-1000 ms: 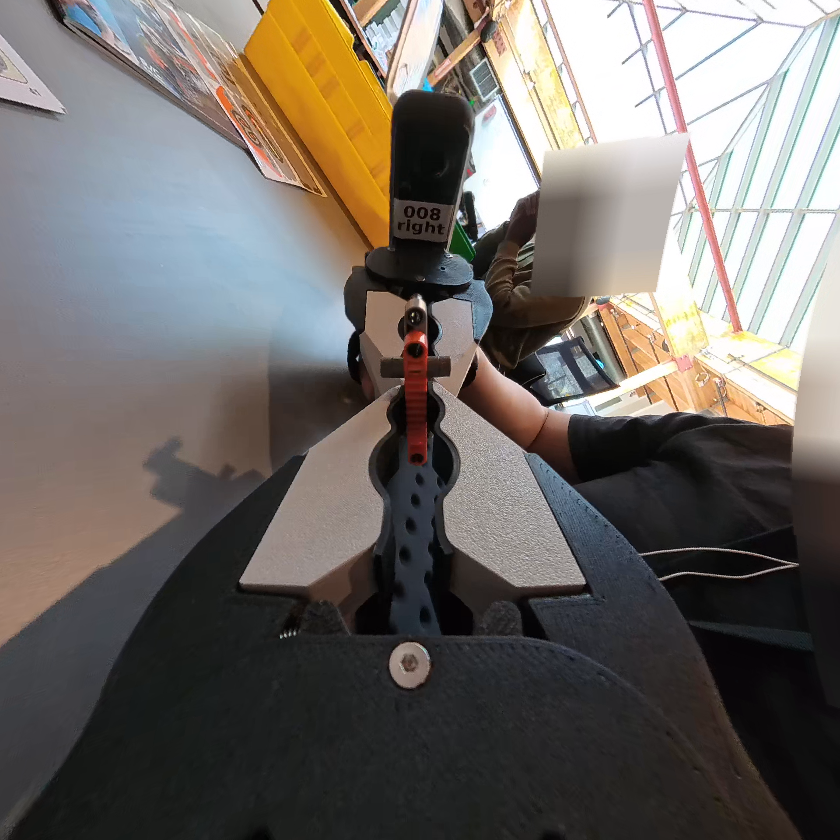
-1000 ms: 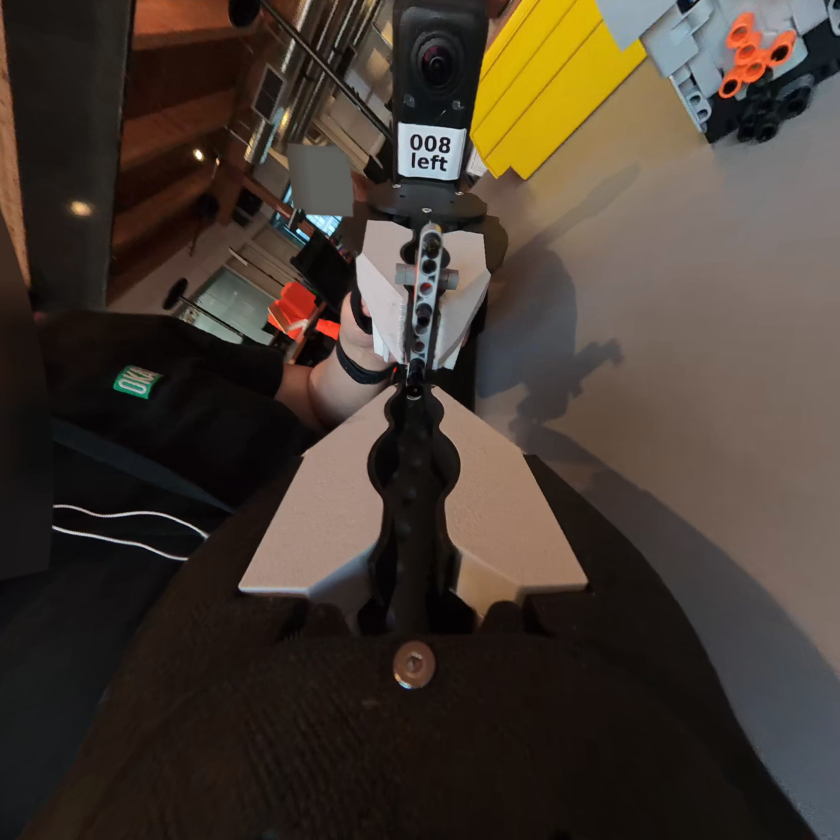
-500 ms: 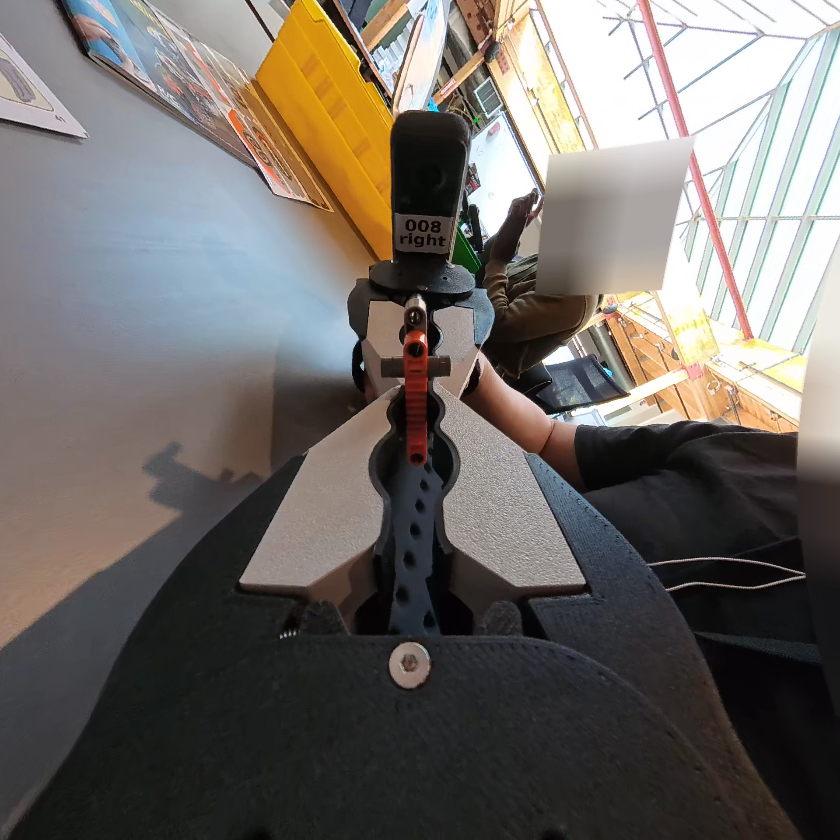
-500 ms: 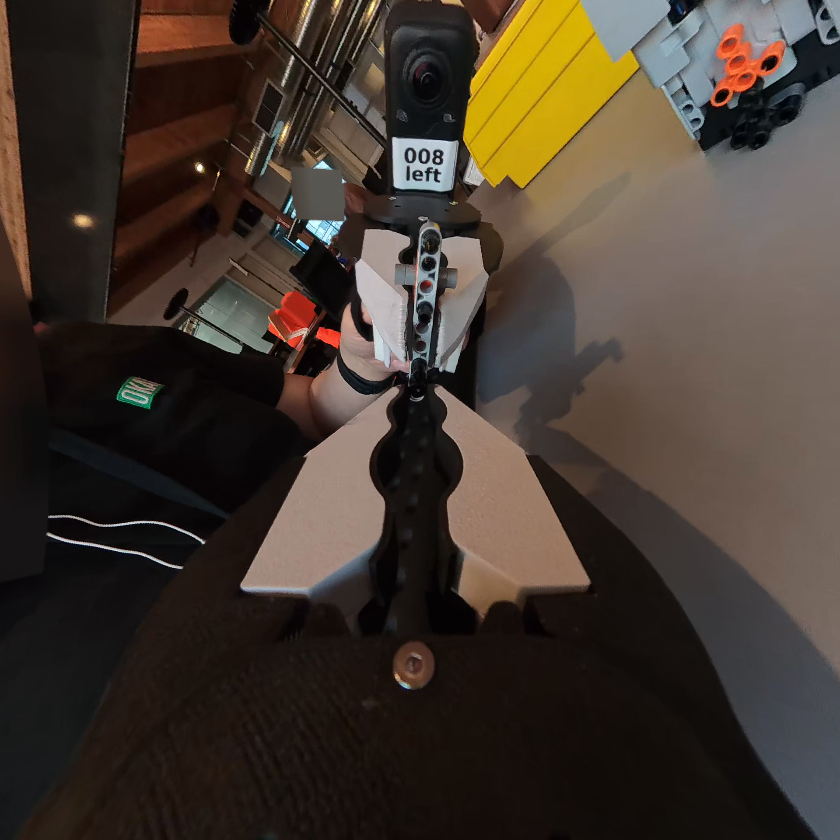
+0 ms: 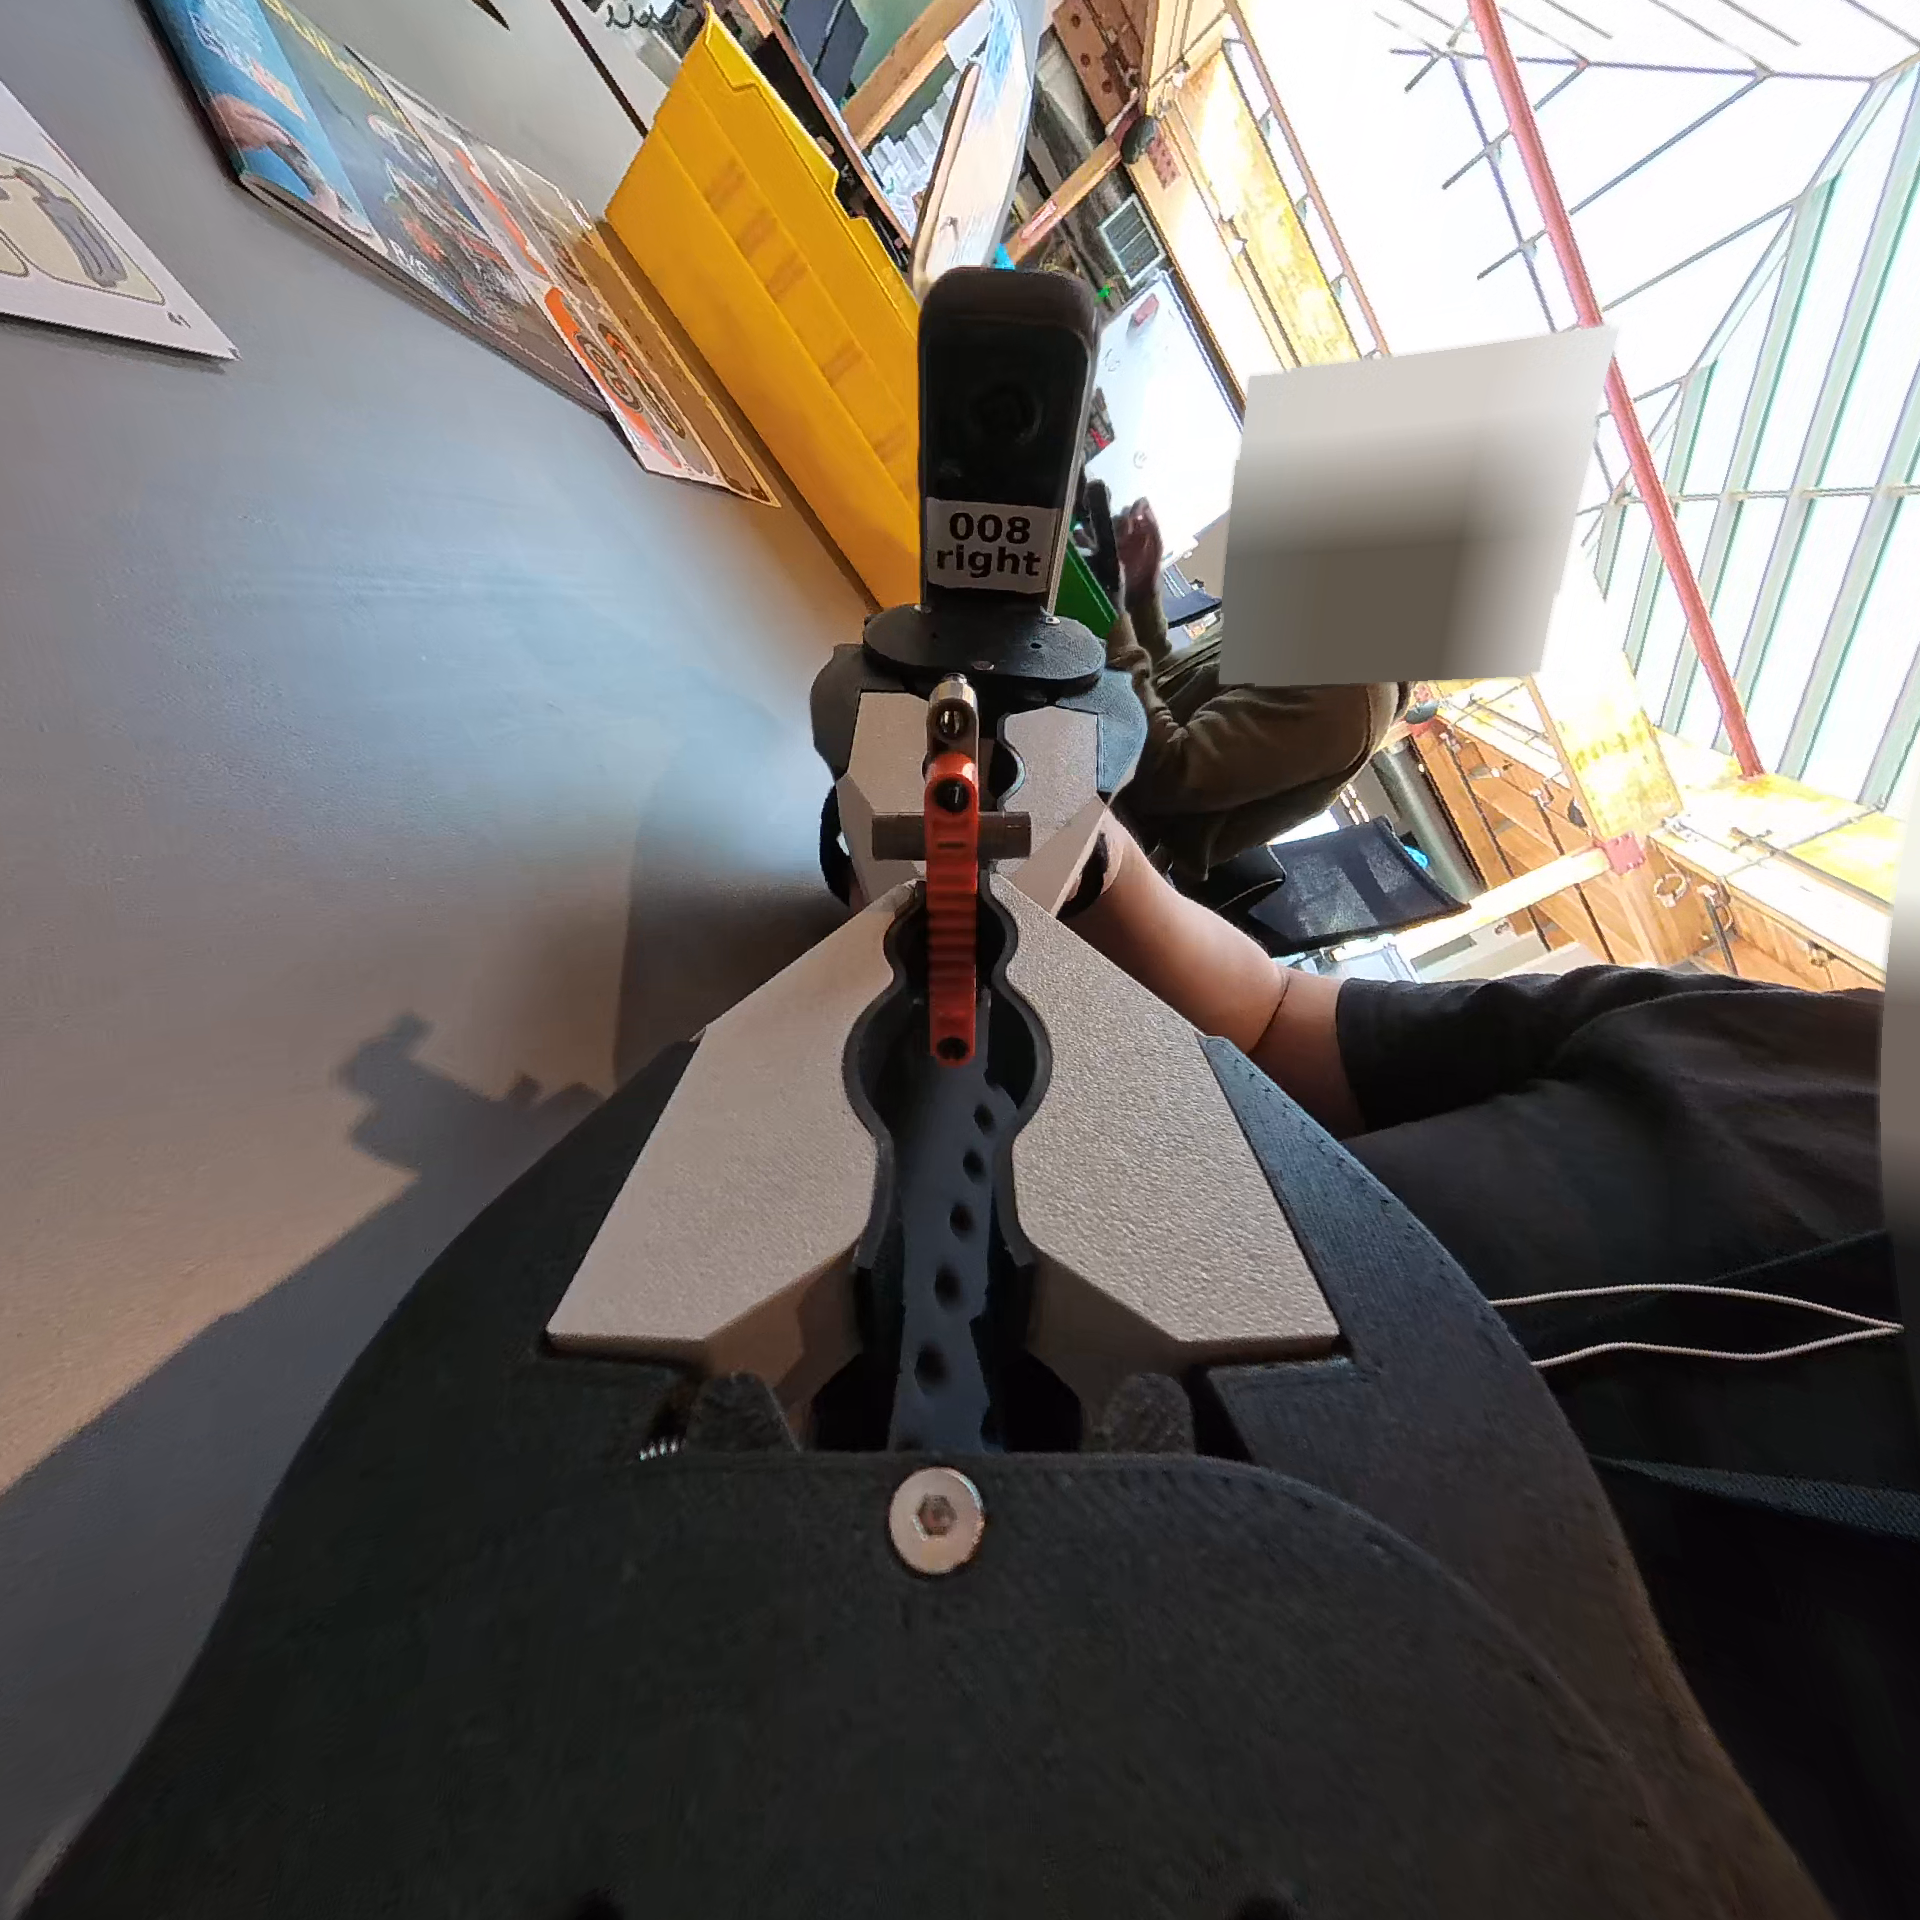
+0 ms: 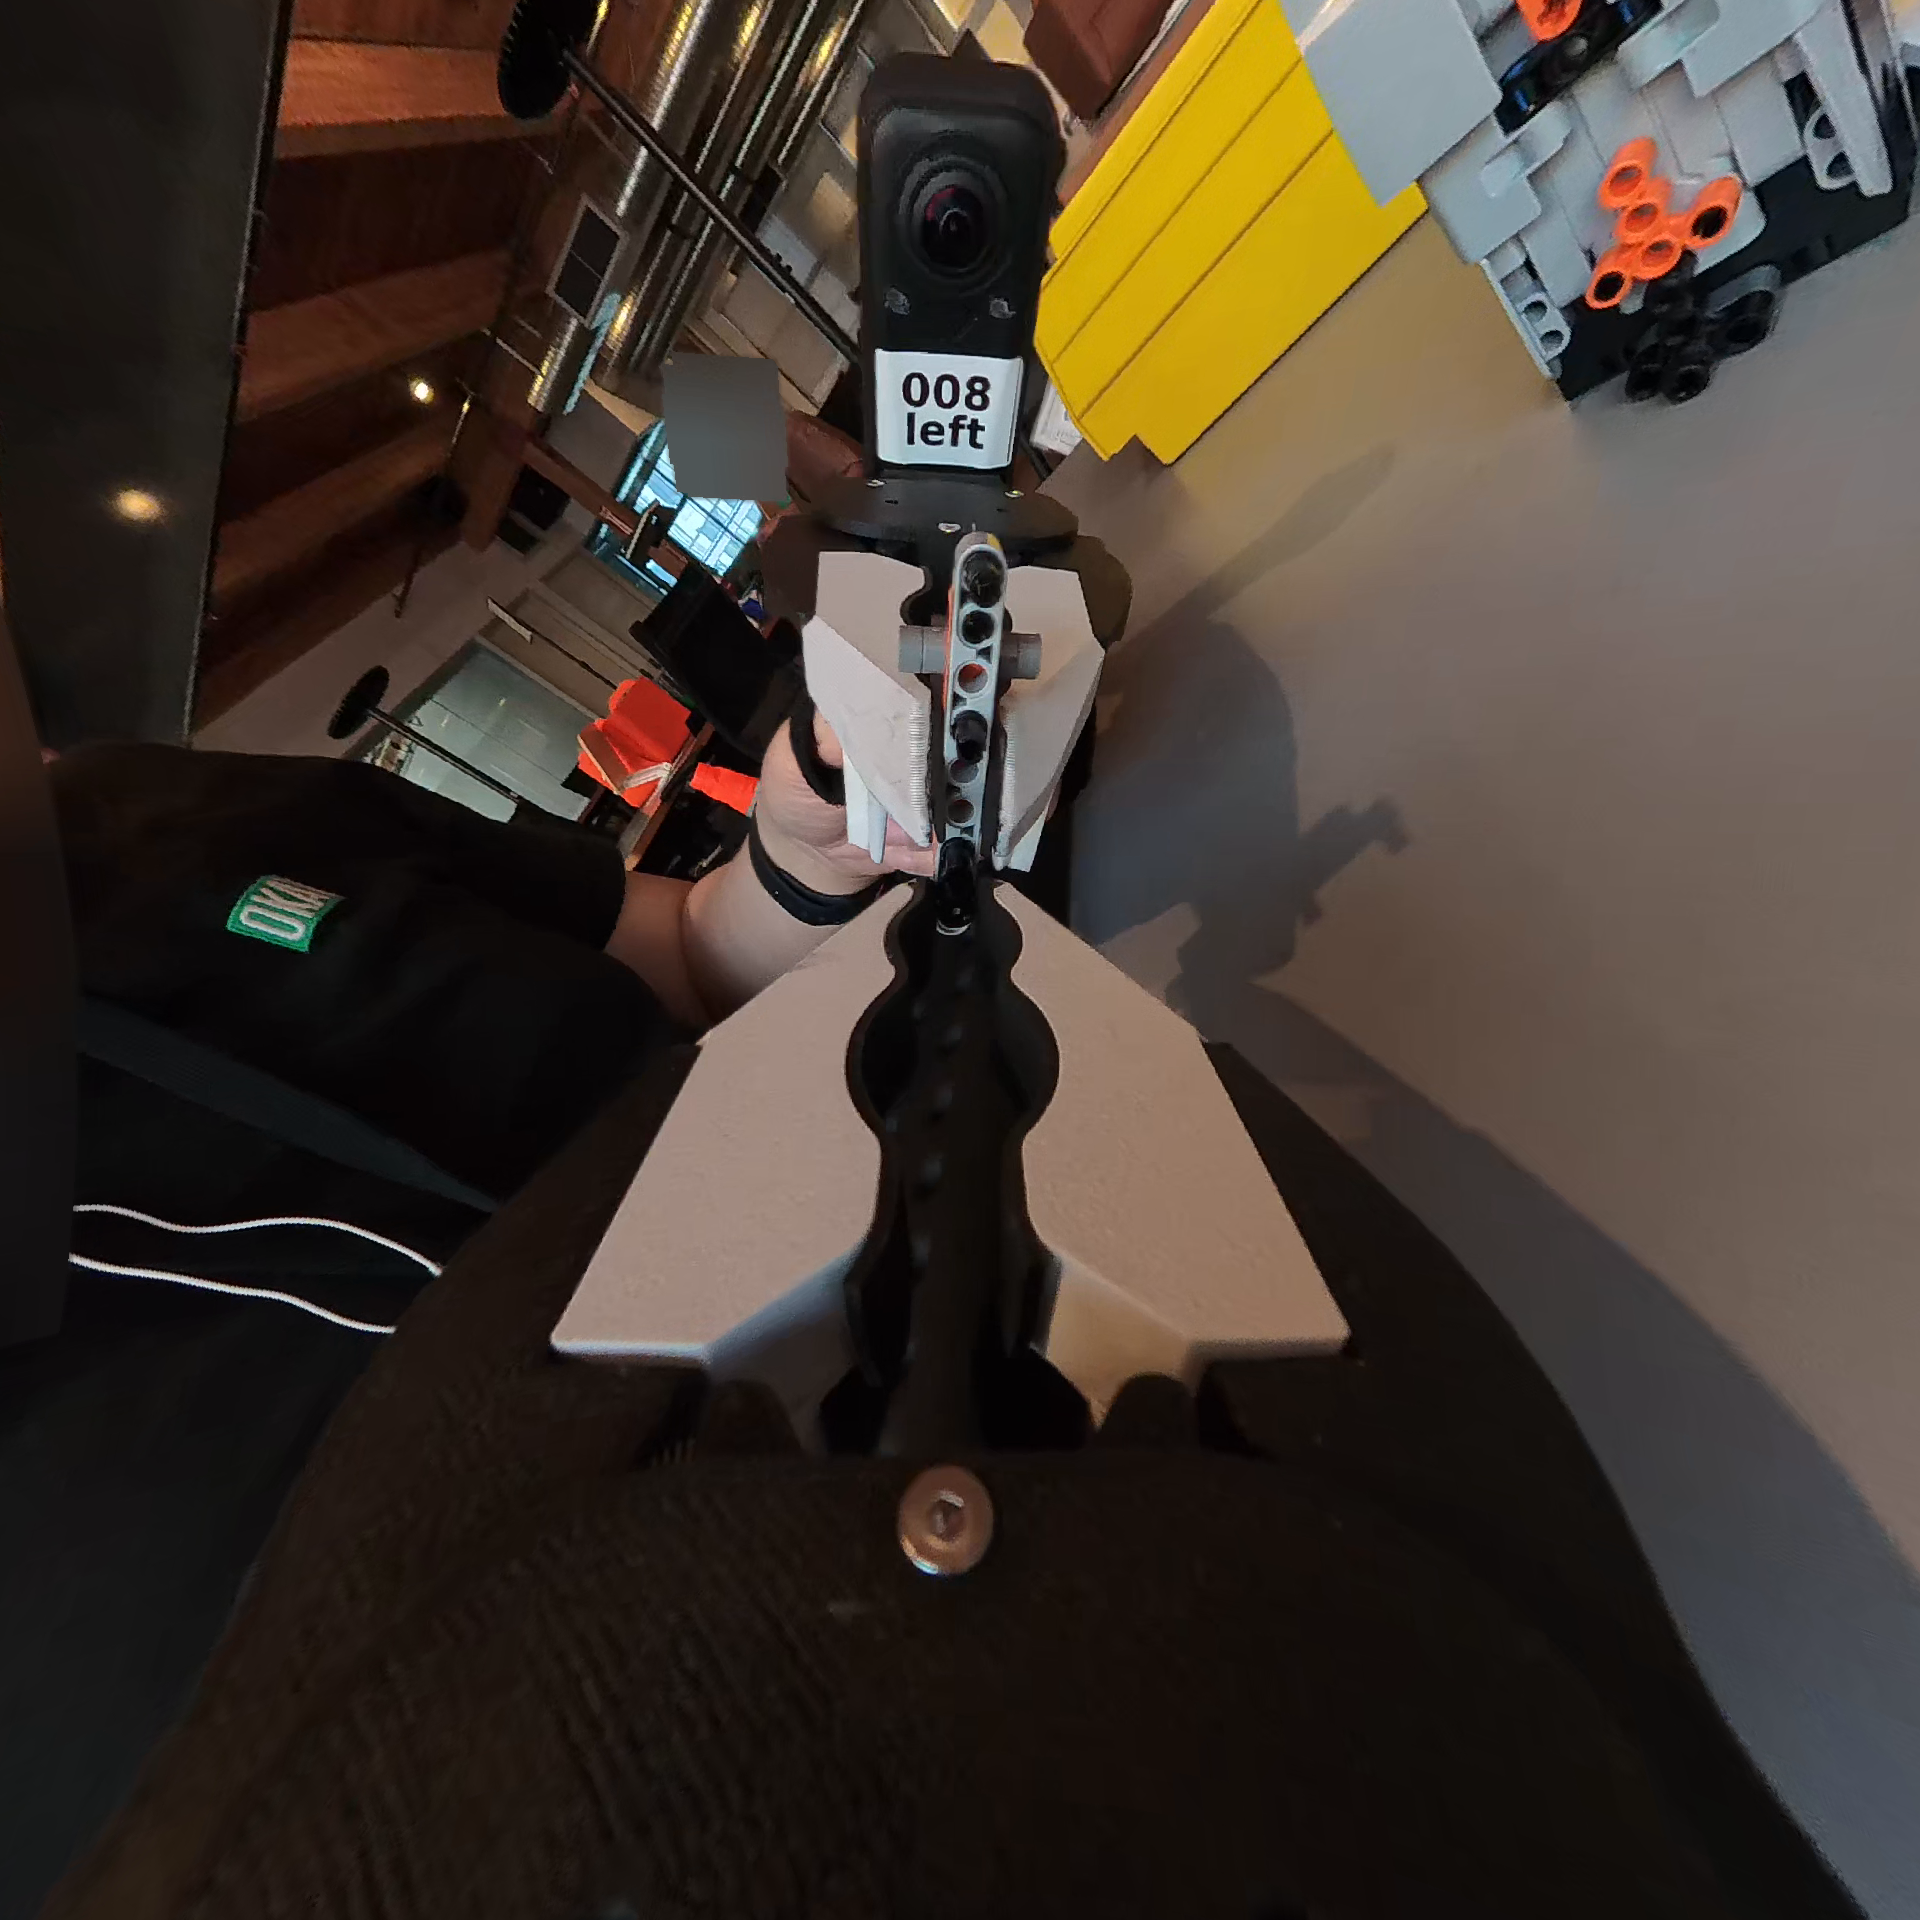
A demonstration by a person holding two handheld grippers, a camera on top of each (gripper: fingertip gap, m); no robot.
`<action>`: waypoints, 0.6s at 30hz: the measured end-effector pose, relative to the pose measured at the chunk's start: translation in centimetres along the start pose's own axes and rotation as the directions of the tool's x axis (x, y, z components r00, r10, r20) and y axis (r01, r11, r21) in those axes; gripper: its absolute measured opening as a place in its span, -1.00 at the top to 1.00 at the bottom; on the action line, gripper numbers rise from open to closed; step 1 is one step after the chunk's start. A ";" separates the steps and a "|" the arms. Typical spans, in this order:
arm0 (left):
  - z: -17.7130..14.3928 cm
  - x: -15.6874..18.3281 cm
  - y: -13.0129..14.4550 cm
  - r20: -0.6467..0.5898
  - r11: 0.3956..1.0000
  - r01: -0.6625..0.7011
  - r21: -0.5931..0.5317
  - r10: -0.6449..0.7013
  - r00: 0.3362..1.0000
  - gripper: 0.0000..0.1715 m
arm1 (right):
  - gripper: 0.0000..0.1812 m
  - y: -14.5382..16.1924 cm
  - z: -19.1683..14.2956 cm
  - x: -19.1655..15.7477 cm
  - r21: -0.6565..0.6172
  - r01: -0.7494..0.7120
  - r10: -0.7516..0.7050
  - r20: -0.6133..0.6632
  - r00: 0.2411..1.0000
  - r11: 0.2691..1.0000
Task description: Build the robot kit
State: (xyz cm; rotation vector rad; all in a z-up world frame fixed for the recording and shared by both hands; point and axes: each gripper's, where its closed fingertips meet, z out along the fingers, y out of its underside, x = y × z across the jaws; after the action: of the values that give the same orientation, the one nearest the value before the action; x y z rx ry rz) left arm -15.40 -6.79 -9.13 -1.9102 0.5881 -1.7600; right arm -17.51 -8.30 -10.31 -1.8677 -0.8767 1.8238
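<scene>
While both of my grippers face each other tip to tip above the plain grey tabletop [image 5: 312, 727], one slim brick-built strip of plastic beams runs straight between them. My left gripper [image 5: 951, 904] is clamped on a dark blue plastic beam with a row of round holes [image 5: 948, 1257], which lies along the gripper's own axis, between the fingers. Just past the fingertips, an orange toothed plastic bar [image 5: 951, 925] lines up with that beam and points away toward my right gripper [image 6: 951, 899]. A short grey pin [image 5: 951, 833] crosses the bar at right angles.

My right gripper is likewise closed on a dark, holed beam [image 6: 940, 1143] set lengthwise in its jaws; I cannot tell its colour in the shade. Beyond it a light grey holed beam [image 6: 974, 686] sits in the other gripper's fingers. The strip's long axis runs from gripper to gripper, clear of the tabletop.

A yellow plastic bin [image 5: 769, 260] and a grey, black and orange brick model [image 6: 1662, 208] sit well apart.
</scene>
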 end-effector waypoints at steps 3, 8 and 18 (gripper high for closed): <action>-0.2 0.5 -0.1 -0.037 1.000 0.001 0.012 -0.001 0.999 0.93 | 0.94 -0.3 -0.1 -0.3 0.023 -0.009 0.009 0.017 1.000 1.000; -0.7 1.0 0.1 -0.037 1.000 -0.020 0.022 0.020 0.999 0.73 | 0.94 -2.1 -1.4 -0.5 0.141 -0.036 0.031 0.042 0.999 0.989; 0.0 0.9 0.9 0.013 0.997 -0.079 -0.027 0.079 0.997 0.95 | 0.94 -2.4 -1.0 -0.6 0.177 -0.050 0.040 0.060 0.997 0.983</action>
State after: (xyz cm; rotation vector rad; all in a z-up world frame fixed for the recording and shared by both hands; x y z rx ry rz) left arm -15.33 -8.00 -8.98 -1.8892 0.6762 -1.6963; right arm -16.91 -6.81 -8.19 -1.7468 -0.6695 1.9217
